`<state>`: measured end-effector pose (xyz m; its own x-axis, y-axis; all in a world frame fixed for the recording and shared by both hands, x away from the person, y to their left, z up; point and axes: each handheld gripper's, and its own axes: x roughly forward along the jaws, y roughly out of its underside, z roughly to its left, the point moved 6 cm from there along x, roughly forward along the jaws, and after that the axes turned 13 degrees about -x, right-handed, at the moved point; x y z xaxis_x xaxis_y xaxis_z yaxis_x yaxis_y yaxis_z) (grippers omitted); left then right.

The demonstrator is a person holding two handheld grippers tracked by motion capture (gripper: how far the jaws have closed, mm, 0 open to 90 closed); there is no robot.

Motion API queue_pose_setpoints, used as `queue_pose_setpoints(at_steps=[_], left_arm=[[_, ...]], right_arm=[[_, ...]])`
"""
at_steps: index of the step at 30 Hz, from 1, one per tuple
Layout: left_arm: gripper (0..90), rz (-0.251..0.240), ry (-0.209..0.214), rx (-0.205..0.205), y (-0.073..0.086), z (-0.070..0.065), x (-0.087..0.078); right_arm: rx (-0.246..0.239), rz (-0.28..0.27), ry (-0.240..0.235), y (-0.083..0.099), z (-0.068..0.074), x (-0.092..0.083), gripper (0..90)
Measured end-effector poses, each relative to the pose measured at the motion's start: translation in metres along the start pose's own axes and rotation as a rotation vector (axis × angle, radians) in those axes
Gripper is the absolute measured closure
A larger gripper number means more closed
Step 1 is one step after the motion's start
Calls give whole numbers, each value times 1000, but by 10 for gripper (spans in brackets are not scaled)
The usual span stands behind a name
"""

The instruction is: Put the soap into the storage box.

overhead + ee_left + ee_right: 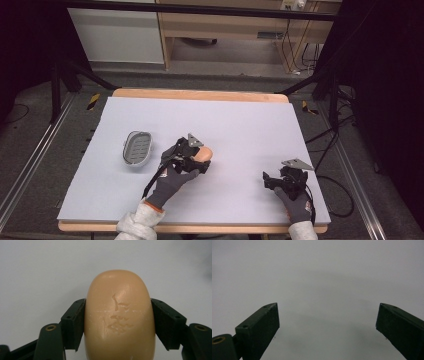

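We've got the soap [119, 317] pinched across its narrow width in our left tool [200, 161], long axis pointing straight ahead. The soap dish [137, 147] lies just to the left on the surface [240, 125]. Our right tool [272, 181] rests spread, well apart.

The soap bar [119, 317] looks waxy and smooth, a tan block with a soft sheen and characters pressed into its face, plus a few pale scuffs. The left gripper [119, 325] has matt black plastic jaws with small brass-coloured rivets. The right gripper [328, 322] shows the same dull black finish, slightly dusty. At nine o'clock from the soap, the soap dish [137, 148] appears to be grey plastic with a ribbed inside. The table [200, 94] has a pale wooden edge under a matt, light grey sheet [240, 125]. The gloves [170, 186] are dark knitted cloth.
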<state>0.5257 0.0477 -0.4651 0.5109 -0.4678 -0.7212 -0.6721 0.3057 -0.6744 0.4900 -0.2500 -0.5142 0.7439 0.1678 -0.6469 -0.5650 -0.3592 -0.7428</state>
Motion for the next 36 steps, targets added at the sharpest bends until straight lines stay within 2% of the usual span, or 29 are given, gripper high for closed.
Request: queue_pose_setpoints(at_steps=[15, 22, 29, 36], left_arm=[[317, -51, -8, -36, 15, 23, -38], [317, -78, -17, -74, 25, 40, -51], [317, -109, -36, -114, 27, 57, -66], [317, -146, -55, -153, 23, 76, -77]], right_arm=[[5, 3, 3, 1, 0, 0, 52], [4, 1, 5, 1, -1, -1, 52], [3, 1, 6, 1, -1, 0, 52], [6, -3, 5, 0, 1, -2, 51]])
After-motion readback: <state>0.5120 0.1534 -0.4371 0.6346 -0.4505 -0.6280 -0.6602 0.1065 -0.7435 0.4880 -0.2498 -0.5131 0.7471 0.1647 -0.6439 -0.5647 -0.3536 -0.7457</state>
